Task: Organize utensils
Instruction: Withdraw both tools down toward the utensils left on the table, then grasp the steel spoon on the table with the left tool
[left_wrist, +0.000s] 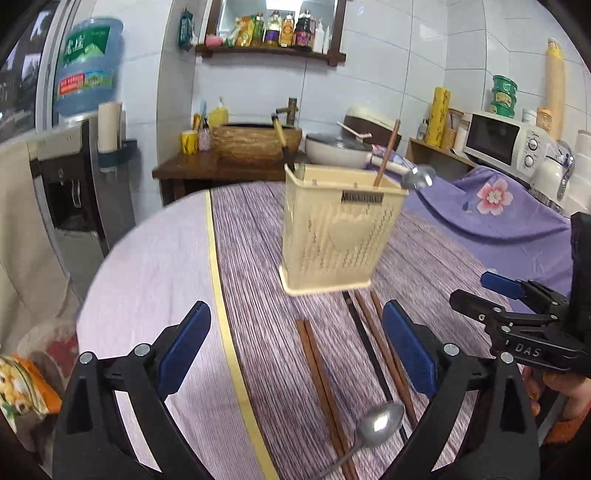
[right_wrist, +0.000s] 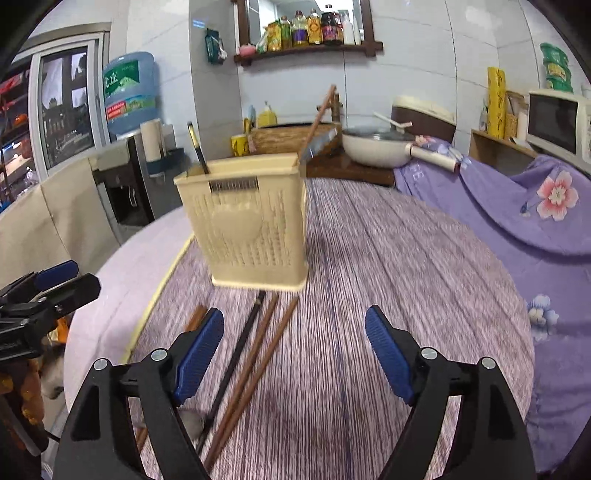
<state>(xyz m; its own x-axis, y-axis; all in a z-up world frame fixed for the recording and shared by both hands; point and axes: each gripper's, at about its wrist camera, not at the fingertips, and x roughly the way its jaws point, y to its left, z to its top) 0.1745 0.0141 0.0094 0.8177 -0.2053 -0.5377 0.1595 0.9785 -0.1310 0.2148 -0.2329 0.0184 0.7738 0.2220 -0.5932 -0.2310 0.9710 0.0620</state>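
Cream plastic, the utensil holder (left_wrist: 338, 229) stands upright on the striped tablecloth (left_wrist: 258, 258), a brown chopstick (left_wrist: 386, 155) and a spoon (left_wrist: 417, 178) leaning out of it. Left of the holder hovers the left gripper (left_wrist: 295, 350), jaws wide apart and empty. Just before the holder lie brown chopsticks (right_wrist: 255, 365), a black one (right_wrist: 236, 354) and a steel spoon (left_wrist: 376, 424). Right of the holder hangs the right gripper (right_wrist: 295, 354), jaws likewise apart, empty.

Both hand-held grippers (left_wrist: 295, 354) (right_wrist: 295, 354) agape, empty

We saw a cream perforated utensil basket (left_wrist: 334, 229), brown chopsticks (left_wrist: 321, 384), and a purple-streaked tablecloth (right_wrist: 388, 266).
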